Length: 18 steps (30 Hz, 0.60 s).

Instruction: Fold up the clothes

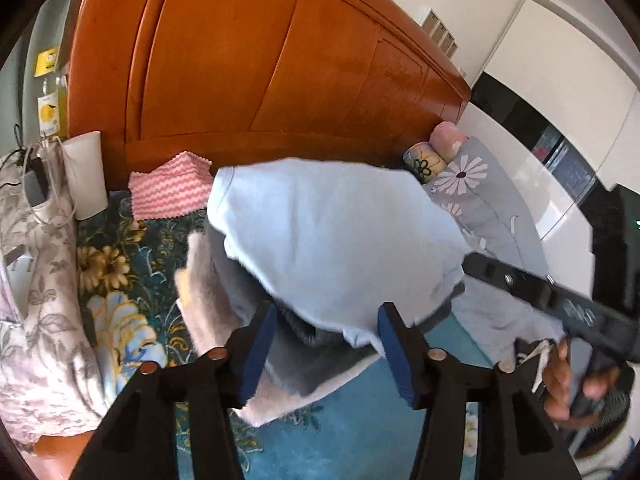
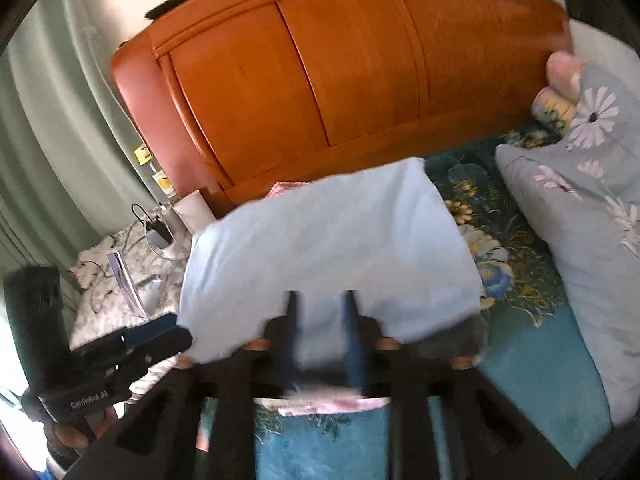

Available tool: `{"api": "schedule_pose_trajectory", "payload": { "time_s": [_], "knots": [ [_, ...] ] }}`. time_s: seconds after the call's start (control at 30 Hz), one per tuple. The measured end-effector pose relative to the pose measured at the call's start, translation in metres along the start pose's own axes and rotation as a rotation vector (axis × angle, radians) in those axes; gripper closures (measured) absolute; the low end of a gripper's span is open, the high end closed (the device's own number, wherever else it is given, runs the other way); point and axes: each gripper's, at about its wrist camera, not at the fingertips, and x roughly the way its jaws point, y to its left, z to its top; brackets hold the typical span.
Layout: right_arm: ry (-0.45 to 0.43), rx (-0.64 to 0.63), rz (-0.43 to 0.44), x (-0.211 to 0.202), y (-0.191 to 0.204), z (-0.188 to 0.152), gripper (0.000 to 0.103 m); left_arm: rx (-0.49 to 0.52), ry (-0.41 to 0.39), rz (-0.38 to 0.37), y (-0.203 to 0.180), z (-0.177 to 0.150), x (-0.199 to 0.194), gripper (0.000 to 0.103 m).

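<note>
2 grippers over bed point(image 1: 352, 420): left gripper point(image 1: 328, 344) wide apart, holding nothing; right gripper point(image 2: 322, 336) pinching light blue shirt point(image 2: 332, 248).

floral bed point(image 1: 120, 264): pale blue garment point(image 1: 320, 232), pink cloth point(image 1: 170, 190), pillows point(image 1: 476, 184).

The right wrist view is blurry, esp. the right gripper point(image 2: 322, 320) w/ its dark fingers, so I can't tell if they pinch the soft light blue cloth point(image 2: 328, 248). That cloth hides most of the pink wavy-striped towel point(image 2: 286, 189) at 12 o'clock. The left gripper point(image 2: 156, 332) is cut off at 9 o'clock.
</note>
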Motion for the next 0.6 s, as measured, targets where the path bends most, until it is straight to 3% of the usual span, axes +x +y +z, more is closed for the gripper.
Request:
{"api": "schedule_pose_trajectory", "payload": {
  "time_s": [0.03,0.13,0.23,0.4,0.53,0.6],
  "knots": [
    [-0.009,-0.008,-0.016,-0.004,0.005,-0.009,0.052,-0.005,0.008,0.002,-0.002,-0.007,-0.001,0.039],
    [0.005,-0.059,-0.078,-0.006,0.02,-0.034,0.048,-0.021,0.0,-0.014,-0.009,-0.021,-0.005,0.03],
    [0.006,-0.086,-0.163,-0.009,0.029,-0.055,0.025,-0.033,-0.018,-0.011,-0.015,-0.029,-0.008,0.017],
    [0.0,-0.006,-0.243,-0.015,0.024,-0.072,0.015,-0.078,-0.037,0.013,-0.018,-0.042,-0.003,0.0],
    [0.001,0.086,-0.289,-0.02,0.008,-0.083,0.004,-0.086,-0.052,0.048,-0.019,-0.056,-0.001,0.0],
    [-0.007,0.124,-0.296,-0.024,0.004,-0.089,0.004,-0.085,-0.049,0.055,-0.02,-0.061,0.0,0.0]
  ]
}}
